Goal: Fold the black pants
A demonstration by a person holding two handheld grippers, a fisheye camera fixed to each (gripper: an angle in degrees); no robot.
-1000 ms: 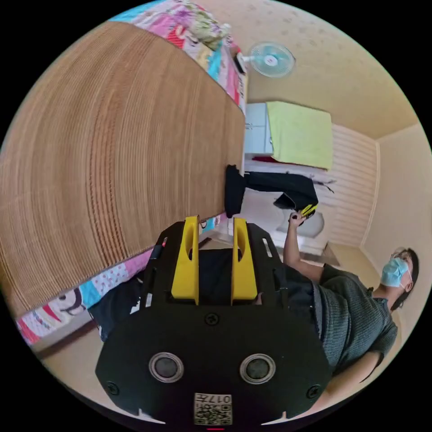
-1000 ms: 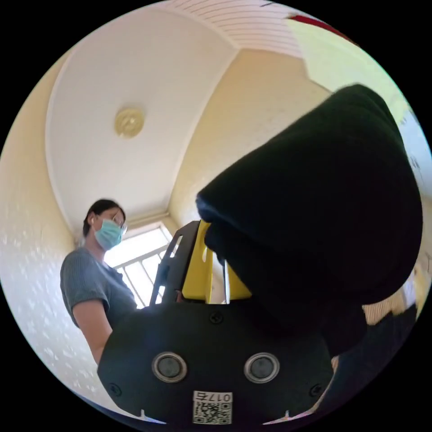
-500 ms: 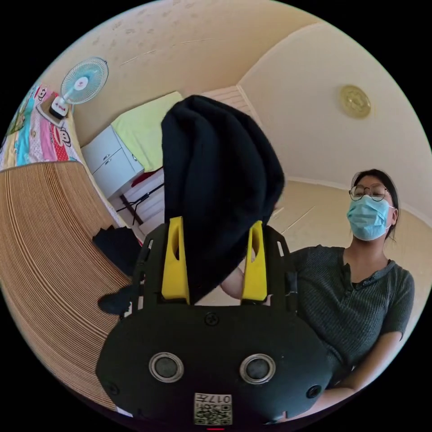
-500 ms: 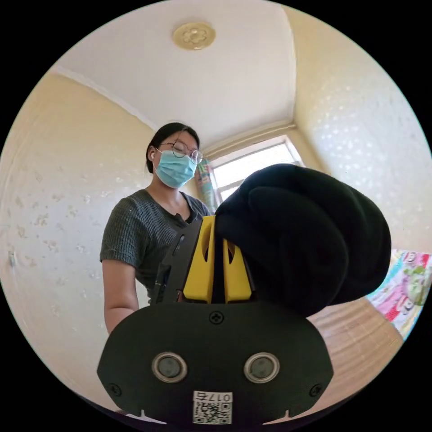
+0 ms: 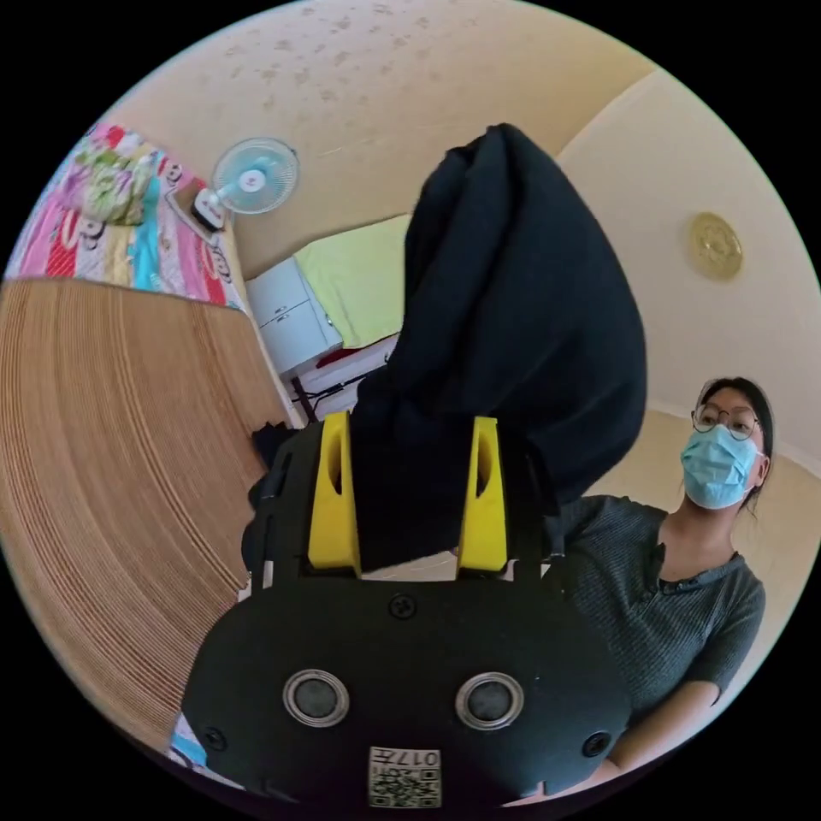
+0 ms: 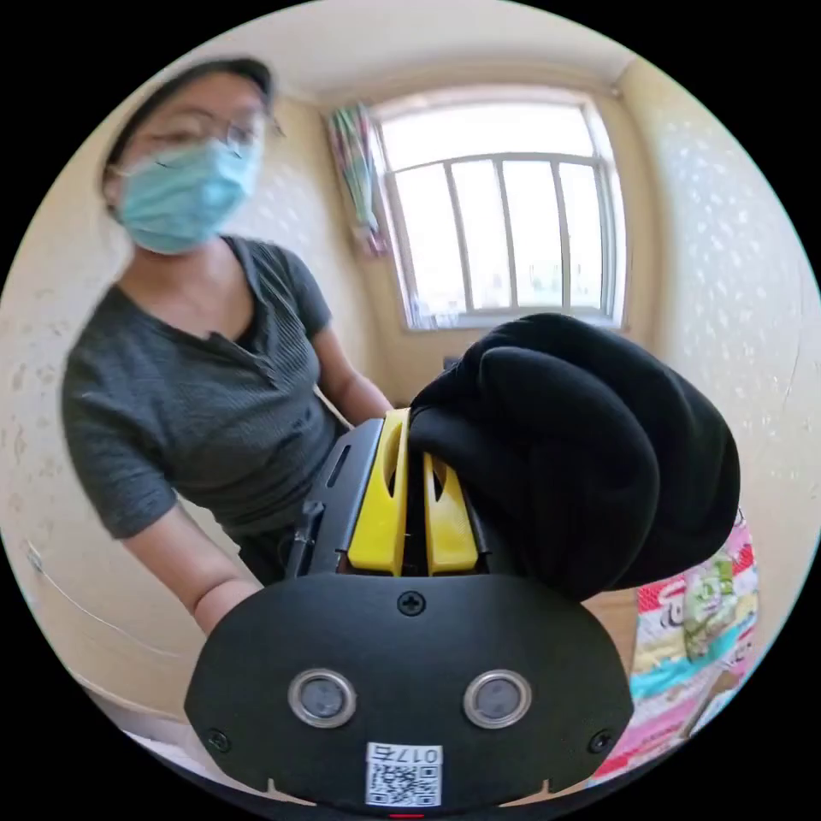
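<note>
The room has pale yellow walls [image 5: 359,77] and a white ceiling with a round gold fitting [image 5: 717,246] at the right of the left gripper view. A ribbed tan mat [image 5: 111,462] fills the left of that view, with a bright patterned quilt [image 5: 111,222] at its upper-left edge. A barred window [image 6: 500,214] sits at the top centre of the right gripper view, a curtain [image 6: 355,180] bunched on its left side.

A person [image 5: 676,590] in a grey ribbed top stands at the lower right of the left gripper view and takes the left half of the right gripper view.

The pants [image 5: 505,342] rise as a dark bundle through the centre of the left gripper view. There the left gripper [image 5: 409,492] has its yellow jaws set apart, with cloth lying between them; whether both press on it cannot be told. In the right gripper view the pants [image 6: 590,462] bulge at centre right, and the right gripper [image 6: 416,496] has its jaws drawn close, pinching a fold.

The left gripper view also shows a lime cloth [image 5: 359,282] draped over a white cabinet [image 5: 286,316] at centre left, and a small fan [image 5: 254,177] above them. The right gripper view shows the quilt [image 6: 701,624] at lower right.
</note>
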